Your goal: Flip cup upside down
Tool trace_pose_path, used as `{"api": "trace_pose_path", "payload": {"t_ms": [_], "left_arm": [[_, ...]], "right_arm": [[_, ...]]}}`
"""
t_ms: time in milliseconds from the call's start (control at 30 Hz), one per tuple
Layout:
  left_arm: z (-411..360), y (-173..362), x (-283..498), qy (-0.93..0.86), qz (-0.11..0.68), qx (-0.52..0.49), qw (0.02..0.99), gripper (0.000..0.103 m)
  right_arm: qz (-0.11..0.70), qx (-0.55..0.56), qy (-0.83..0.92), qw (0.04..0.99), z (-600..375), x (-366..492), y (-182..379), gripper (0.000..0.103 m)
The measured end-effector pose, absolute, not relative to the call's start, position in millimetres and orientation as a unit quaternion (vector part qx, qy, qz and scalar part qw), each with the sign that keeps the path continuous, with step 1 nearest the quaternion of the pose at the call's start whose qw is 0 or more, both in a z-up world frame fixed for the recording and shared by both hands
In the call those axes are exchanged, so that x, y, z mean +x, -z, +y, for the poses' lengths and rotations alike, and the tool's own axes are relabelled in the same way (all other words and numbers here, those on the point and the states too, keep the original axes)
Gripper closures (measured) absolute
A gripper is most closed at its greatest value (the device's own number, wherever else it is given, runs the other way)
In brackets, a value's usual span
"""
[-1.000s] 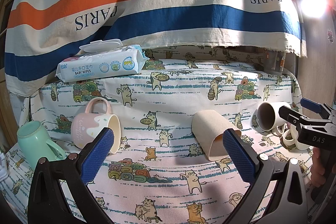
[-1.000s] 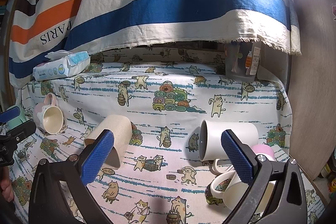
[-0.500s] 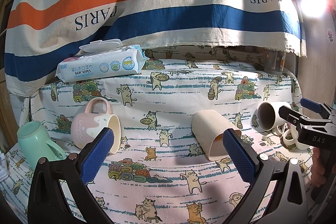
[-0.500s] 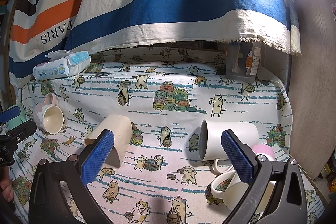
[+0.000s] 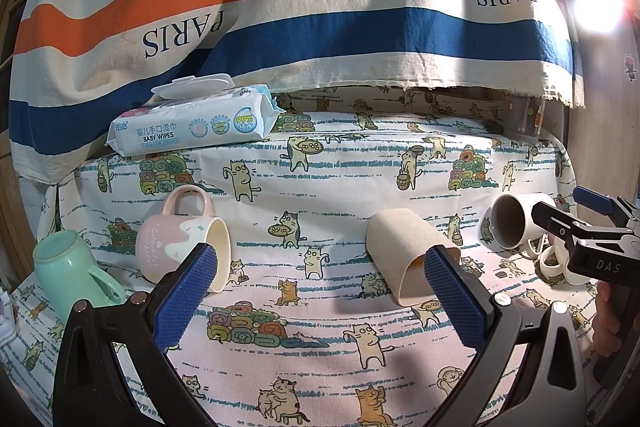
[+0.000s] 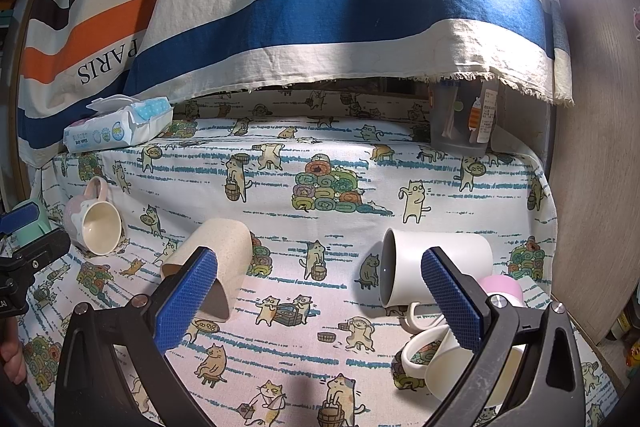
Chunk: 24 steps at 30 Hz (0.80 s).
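Both my grippers are wide open, holding nothing: left gripper (image 5: 320, 295), right gripper (image 6: 318, 297). The beige handleless cup (image 5: 408, 255) lies on its side on the cat-print cloth (image 5: 340, 179), at 1 o'clock of the left one. A white mug (image 6: 436, 267) lies at 1 o'clock of the right.

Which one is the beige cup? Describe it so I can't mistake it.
On the cat-print cloth, look midway between the pink mug on the left and the white mug on the right. The beige cup lies on its side there, and it alone has no handle.
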<state>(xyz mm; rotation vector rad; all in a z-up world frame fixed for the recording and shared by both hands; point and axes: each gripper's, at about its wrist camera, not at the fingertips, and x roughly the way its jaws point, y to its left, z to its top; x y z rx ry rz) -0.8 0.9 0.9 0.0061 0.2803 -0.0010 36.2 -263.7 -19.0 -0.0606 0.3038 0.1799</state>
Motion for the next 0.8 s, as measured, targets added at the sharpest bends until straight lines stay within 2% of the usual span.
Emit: {"api": "trace_pose_path", "payload": {"t_ms": [800], "left_arm": [[1.1,-0.5,-0.9,0.002,0.14,0.004,0.99,0.0]], "right_arm": [[0.151,-0.03,-0.089,0.984,-263.4,35.4,18.3,0.001]]}}
